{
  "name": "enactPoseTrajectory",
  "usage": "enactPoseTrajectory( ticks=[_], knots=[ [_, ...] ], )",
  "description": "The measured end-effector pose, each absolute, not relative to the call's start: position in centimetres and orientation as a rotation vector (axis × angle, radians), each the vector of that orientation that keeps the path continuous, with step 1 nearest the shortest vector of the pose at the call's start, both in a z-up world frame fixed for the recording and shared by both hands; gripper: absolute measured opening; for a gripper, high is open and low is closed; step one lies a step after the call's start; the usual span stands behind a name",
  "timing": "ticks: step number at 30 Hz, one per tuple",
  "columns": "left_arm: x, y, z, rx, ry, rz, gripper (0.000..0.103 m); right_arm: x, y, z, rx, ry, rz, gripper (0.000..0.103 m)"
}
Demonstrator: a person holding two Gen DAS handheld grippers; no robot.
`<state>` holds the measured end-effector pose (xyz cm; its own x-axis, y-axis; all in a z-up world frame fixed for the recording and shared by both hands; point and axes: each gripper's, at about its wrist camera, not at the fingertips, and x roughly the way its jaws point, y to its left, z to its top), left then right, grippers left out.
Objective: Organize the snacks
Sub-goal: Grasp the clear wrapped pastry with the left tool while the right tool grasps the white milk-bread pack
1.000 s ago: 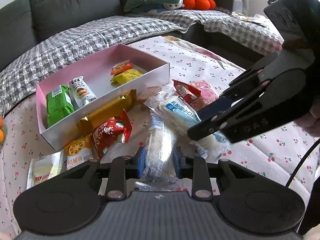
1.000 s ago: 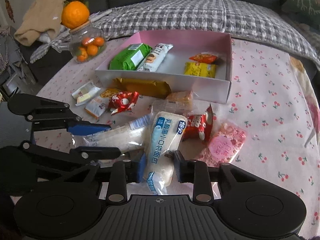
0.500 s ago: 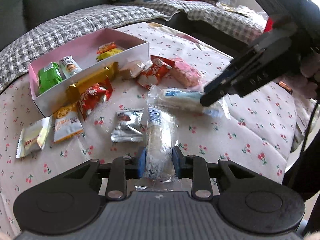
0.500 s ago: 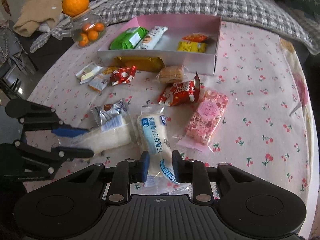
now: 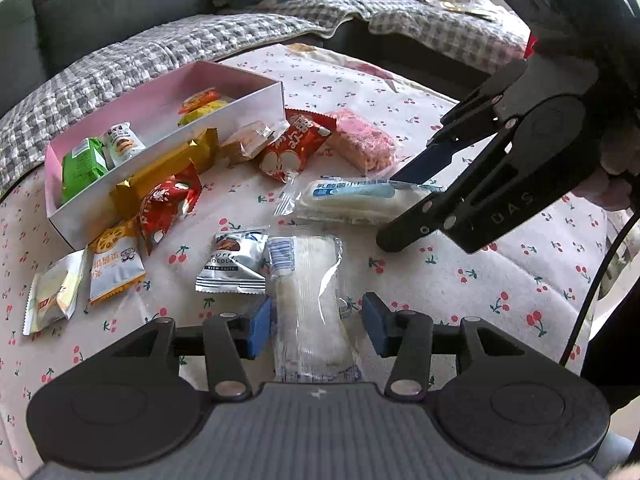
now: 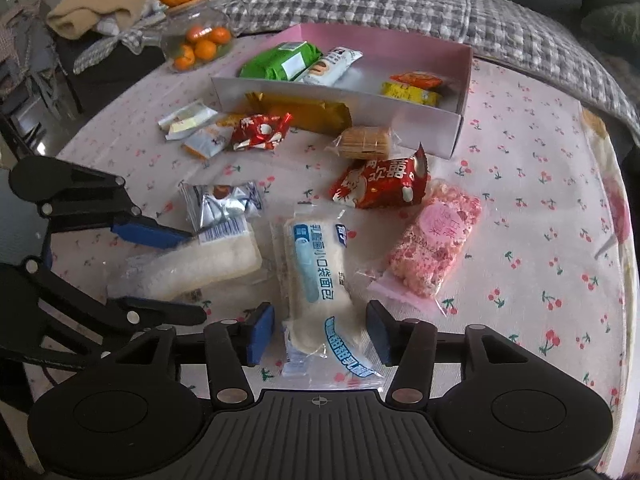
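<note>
Left gripper (image 5: 316, 330) is standing open w/ the clear-wrapped white bread pack (image 5: 310, 300) lying between its fingers, not pinched. Right gripper (image 6: 320, 332) is also open around the blue-and-white bread bag w/ Chinese print (image 6: 320, 276). Beyond, a silver foil sachet (image 5: 234, 262) is showing "CHOCOLATE". Further, the pink rectangular cardboard box (image 6: 466, 80) is holding a green packet (image 6: 282, 62) & others.

Glossy clear plastic wraps the bread roll (image 5: 310, 312); silver foil packet (image 5: 232, 262) shiny; cherry-print tablecloth (image 5: 460, 292) matt cloth.
</note>
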<state>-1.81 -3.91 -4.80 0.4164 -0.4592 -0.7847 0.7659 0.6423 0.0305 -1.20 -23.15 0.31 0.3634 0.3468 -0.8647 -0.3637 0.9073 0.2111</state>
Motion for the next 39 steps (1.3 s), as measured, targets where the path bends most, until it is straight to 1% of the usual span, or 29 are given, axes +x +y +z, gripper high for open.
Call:
enactPoseTrajectory(
  ticks=[1, 4, 8, 10, 11, 16, 20, 22, 30, 36, 38, 39],
  knots=[
    [-1.8, -3.8, -4.8, 0.413, 0.831, -0.794, 0.047, -1.2, -23.1, 0.3, -0.023, 1.103, 0.456, 0.051],
    [-1.5, -3.3, -4.9, 0.383, 0.826, -0.789, 0.047, -1.2, -23.1, 0.1, -0.045, 1.08, 0.448, 0.051],
    [-1.8, -3.0, -4.8, 0.369, 0.816, -0.785, 0.039, -1.3, -22.9, 0.0, -0.069, 1.058, 0.449, 0.05],
    [-1.9, -2.9, -4.7, 0.363, 0.816, -0.784, 0.035, -1.4, -22.7, 0.0, -0.084, 1.049, 0.457, 0.045],
    [-1.9, -2.8, -4.7, 0.359, 0.816, -0.785, 0.033, -1.4, -22.7, 0.0, -0.084, 1.048, 0.464, 0.037],
    [-2.2, -2.6, -4.4, 0.343, 0.827, -0.797, 0.028, -1.4, -22.7, 0.4, -0.071, 1.059, 0.454, 0.03],
    [-2.1, -2.4, -3.9, 0.318, 0.831, -0.808, 0.025, -1.2, -23.8, 1.1, 0.046, 1.072, 0.462, 0.023],
    [-2.0, -2.2, -3.6, 0.294, 0.835, -0.813, 0.023, -1.0, -24.2, 1.5, 0.089, 1.073, 0.462, 0.022],
    [-1.5, -1.5, -2.3, 0.218, 0.846, -0.805, 0.022, -0.6, -25.0, 1.9, 0.186, 1.095, 0.449, 0.02],
    [-1.0, -1.1, -1.0, 0.179, 0.821, -0.798, 0.021, -0.1, -25.7, 3.2, 0.245, 1.064, 0.439, 0.018],
    [-0.7, -1.0, -0.5, 0.164, 0.81, -0.787, 0.021, 0.2, -26.1, 3.7, 0.266, 1.049, 0.429, 0.015],
    [-0.5, -1.0, -0.3, 0.157, 0.806, -0.78, 0.021, 0.3, -26.2, 3.9, 0.275, 1.043, 0.424, 0.011]
  ],
)
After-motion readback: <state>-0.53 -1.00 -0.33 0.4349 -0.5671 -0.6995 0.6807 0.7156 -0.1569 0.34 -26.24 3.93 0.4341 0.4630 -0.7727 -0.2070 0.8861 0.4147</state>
